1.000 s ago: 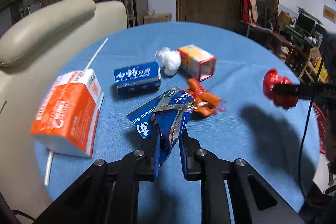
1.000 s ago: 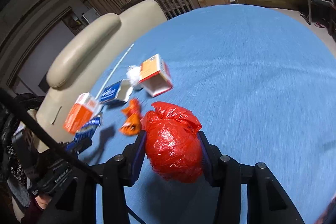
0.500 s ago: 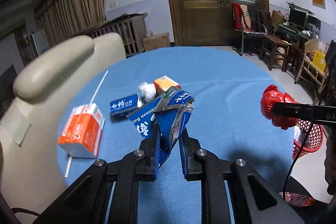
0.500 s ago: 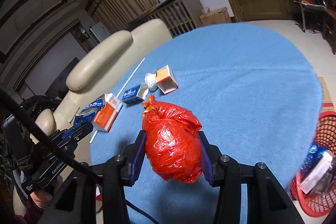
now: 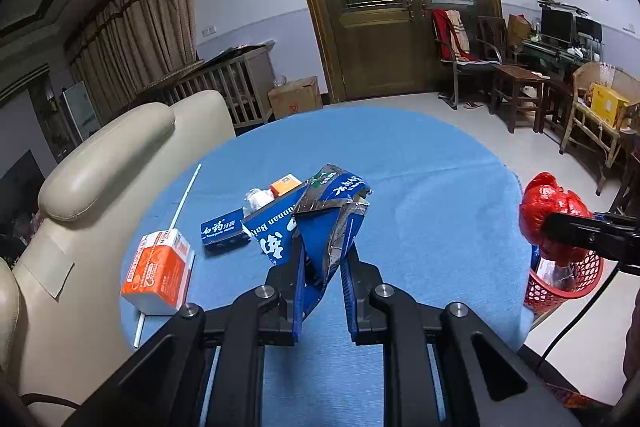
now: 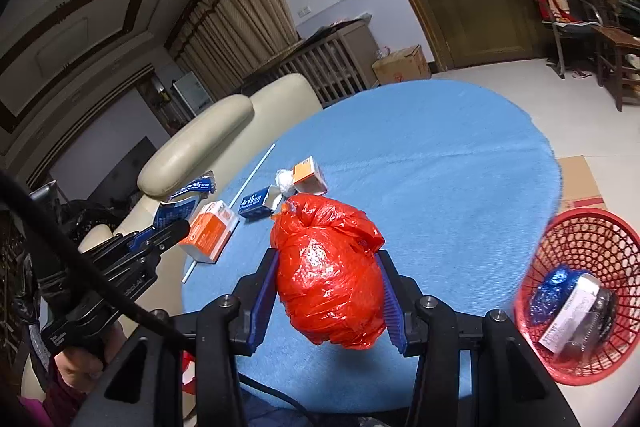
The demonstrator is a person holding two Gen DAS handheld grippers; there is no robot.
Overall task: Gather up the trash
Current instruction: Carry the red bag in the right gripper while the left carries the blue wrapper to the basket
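Observation:
My left gripper (image 5: 322,263) is shut on a crumpled blue foil wrapper (image 5: 320,211) and holds it high above the round blue table (image 5: 420,187). My right gripper (image 6: 328,291) is shut on a knotted red plastic bag (image 6: 328,267), above the table's near right edge. The bag also shows in the left wrist view (image 5: 550,215). A red mesh basket (image 6: 580,239) stands on the floor to the right, holding a blue wrapper and other trash. An orange carton (image 5: 158,267), a blue box (image 5: 222,229), a white wad (image 5: 256,197) and an orange-white box (image 6: 308,179) lie on the table.
A cream armchair (image 5: 100,163) stands against the table's left side. A long white straw (image 5: 186,197) lies near the carton. Flat cardboard (image 6: 580,183) lies on the floor beyond the basket. Chairs and a wooden door (image 5: 400,7) stand at the back.
Both grippers have risen and pulled back from the table with their loads. The table looks smaller, and the red basket has come into view at the right.

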